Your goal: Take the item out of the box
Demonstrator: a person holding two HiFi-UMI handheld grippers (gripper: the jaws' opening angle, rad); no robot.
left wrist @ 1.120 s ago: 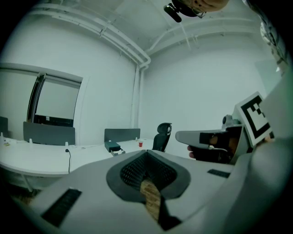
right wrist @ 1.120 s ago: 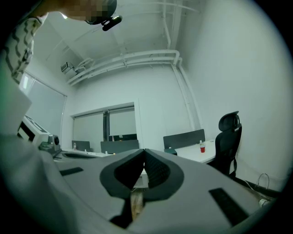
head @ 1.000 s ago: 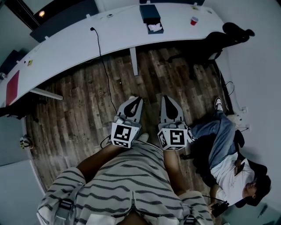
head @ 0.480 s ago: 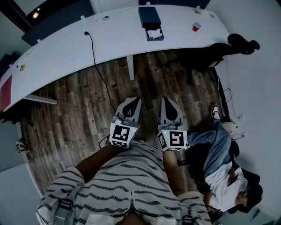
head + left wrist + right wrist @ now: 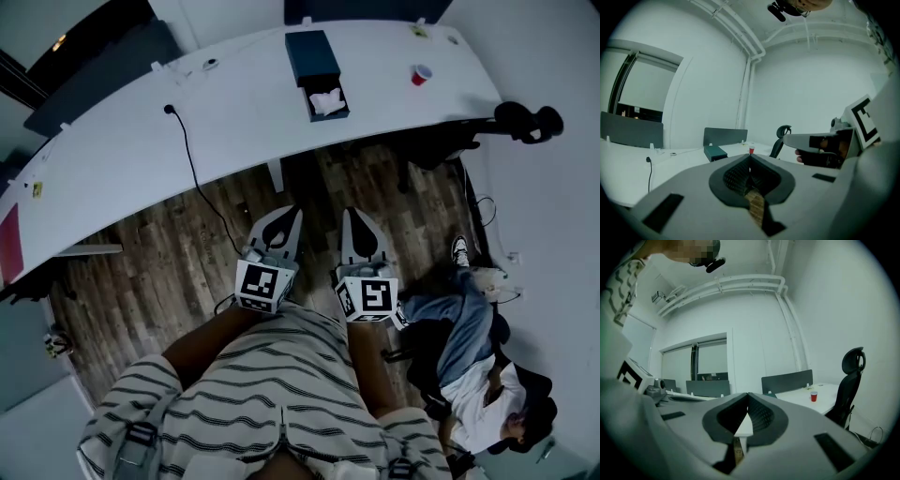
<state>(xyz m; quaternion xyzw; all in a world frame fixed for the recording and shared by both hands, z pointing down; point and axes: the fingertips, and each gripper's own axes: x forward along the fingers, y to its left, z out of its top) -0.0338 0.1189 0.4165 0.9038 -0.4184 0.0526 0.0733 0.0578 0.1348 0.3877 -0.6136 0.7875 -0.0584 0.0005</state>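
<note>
A dark blue box (image 5: 317,59) lies on the long white table (image 5: 234,122), far ahead of both grippers. Its near end is open and a white item (image 5: 326,100) lies inside. My left gripper (image 5: 294,216) and right gripper (image 5: 357,215) hang side by side over the wooden floor, short of the table edge, both shut with nothing between the jaws. In the left gripper view the jaws (image 5: 750,158) meet, with the box (image 5: 715,152) small beyond them. The right gripper view shows its shut jaws (image 5: 748,398) and only a sliver of the box (image 5: 769,394).
A red cup (image 5: 421,74) stands on the table right of the box. A black cable (image 5: 192,169) runs across the table and off its near edge. An office chair (image 5: 520,122) stands at the table's right end. A person (image 5: 478,356) sits on the floor at lower right.
The table and box have come closer and more central in the head view. Both grippers stay shut and side by side.
</note>
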